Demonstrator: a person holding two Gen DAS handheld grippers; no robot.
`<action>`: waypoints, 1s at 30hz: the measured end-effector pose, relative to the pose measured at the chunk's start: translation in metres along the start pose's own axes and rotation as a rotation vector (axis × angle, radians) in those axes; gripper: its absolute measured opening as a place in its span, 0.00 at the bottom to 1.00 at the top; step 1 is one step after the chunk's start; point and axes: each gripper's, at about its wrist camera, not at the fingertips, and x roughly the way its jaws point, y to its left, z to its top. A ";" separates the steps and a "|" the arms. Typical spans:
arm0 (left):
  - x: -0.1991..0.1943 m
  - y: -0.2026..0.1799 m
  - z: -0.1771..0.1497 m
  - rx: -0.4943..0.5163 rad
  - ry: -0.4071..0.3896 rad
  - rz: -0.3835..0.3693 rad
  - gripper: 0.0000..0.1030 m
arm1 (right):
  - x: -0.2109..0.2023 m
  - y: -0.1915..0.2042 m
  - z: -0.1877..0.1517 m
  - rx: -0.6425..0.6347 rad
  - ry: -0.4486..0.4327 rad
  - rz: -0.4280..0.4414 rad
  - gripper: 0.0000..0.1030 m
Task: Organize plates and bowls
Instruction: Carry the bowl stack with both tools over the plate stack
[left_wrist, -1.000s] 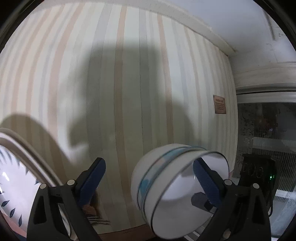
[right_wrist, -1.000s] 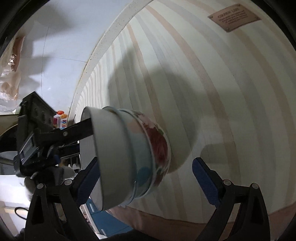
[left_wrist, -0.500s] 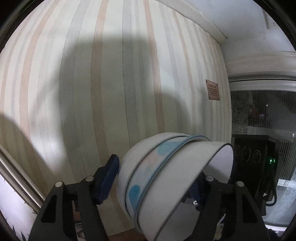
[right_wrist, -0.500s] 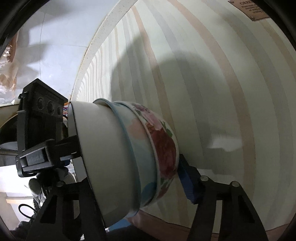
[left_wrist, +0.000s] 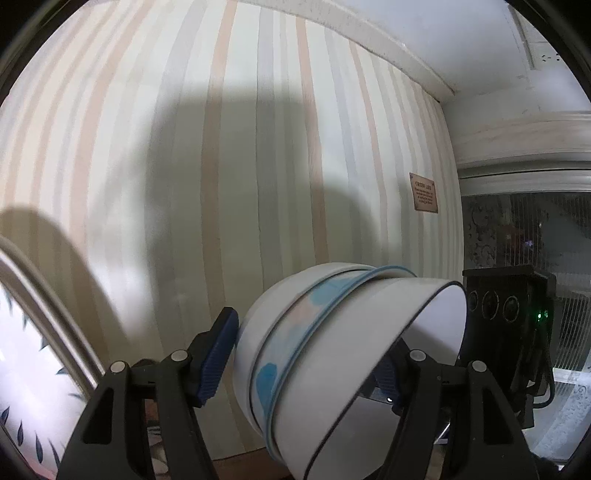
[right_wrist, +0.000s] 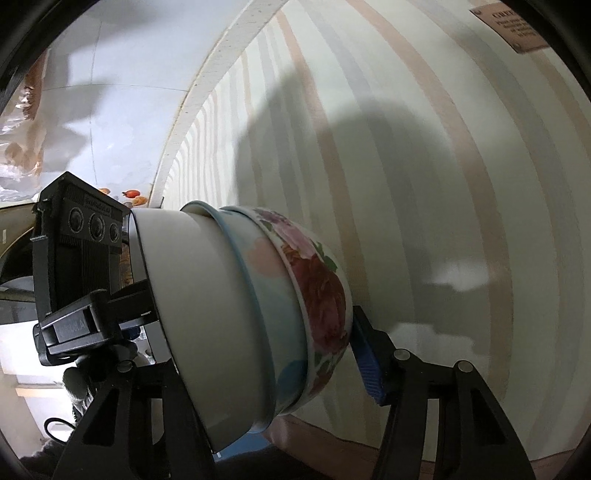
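Observation:
A nested stack of three bowls (left_wrist: 332, 365) hangs in the air, tipped on its side: a plain white one, a pale one with blue and pink patches, and a flowered one (right_wrist: 317, 291). My left gripper (left_wrist: 306, 354) is shut on the stack from one side. My right gripper (right_wrist: 255, 354) is shut on the same stack (right_wrist: 229, 314) from the other side. Each gripper shows in the other's view as a black body (left_wrist: 506, 306), (right_wrist: 81, 266). A white plate with blue leaf marks (left_wrist: 29, 362) stands at the far left.
A striped wall (left_wrist: 258, 166) fills the background close ahead, with a small brown plaque (left_wrist: 424, 192). A brown wooden surface (right_wrist: 332, 450) runs along the wall's foot. A window with a grille (left_wrist: 535, 229) is at the right.
Both grippers have closed on the bowl stack; one second ago both stood wide open around it. The views have shifted slightly, and the stack now sits tighter between the fingers.

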 end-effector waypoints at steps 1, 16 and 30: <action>-0.002 0.000 0.000 -0.002 -0.006 0.001 0.63 | 0.000 0.003 0.001 -0.001 0.002 0.005 0.58; -0.078 0.019 -0.029 -0.008 -0.123 0.008 0.63 | 0.001 0.082 -0.001 -0.133 0.041 0.010 0.58; -0.128 0.108 -0.058 -0.110 -0.132 0.011 0.63 | 0.067 0.148 -0.037 -0.139 0.129 0.012 0.57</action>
